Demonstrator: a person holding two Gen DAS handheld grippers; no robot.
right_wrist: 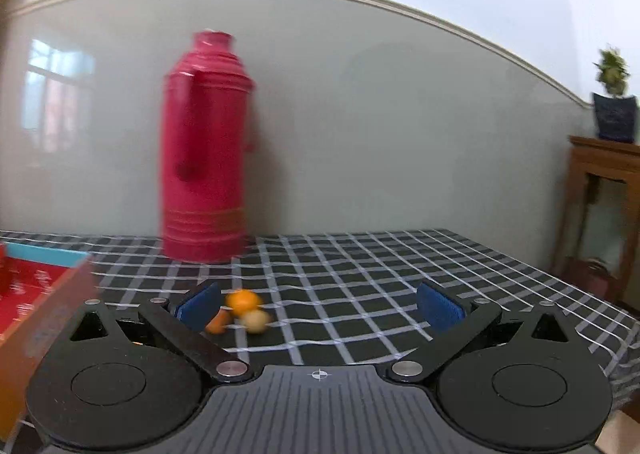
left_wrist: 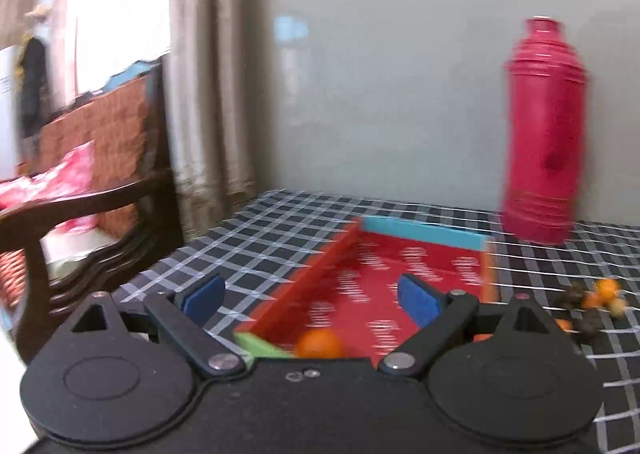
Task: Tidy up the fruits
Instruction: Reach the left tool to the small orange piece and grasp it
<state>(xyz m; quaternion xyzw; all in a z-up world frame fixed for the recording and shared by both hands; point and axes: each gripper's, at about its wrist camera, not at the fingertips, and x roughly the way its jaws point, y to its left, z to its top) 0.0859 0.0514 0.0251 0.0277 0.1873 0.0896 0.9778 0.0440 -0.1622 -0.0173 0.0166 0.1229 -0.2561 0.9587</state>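
A red tray (left_wrist: 384, 254) with blue and green edges lies on the checked tablecloth; one small orange fruit (left_wrist: 320, 344) sits in its near corner. My left gripper (left_wrist: 310, 296) is open and empty, held above the tray's near end. A loose cluster of small orange and dark fruits (left_wrist: 592, 302) lies on the cloth right of the tray. In the right wrist view an orange fruit (right_wrist: 243, 301), a pale round fruit (right_wrist: 256, 321) and a small orange piece (right_wrist: 218, 324) lie just ahead of my open, empty right gripper (right_wrist: 320, 306), near its left finger. The tray's corner (right_wrist: 44, 270) shows at left.
A tall pink thermos (left_wrist: 544, 133) stands behind the tray against the grey wall, also in the right wrist view (right_wrist: 206, 149). A wooden chair (left_wrist: 80, 213) stands off the table's left edge. A wooden side table with a potted plant (right_wrist: 612, 105) stands beyond the right edge.
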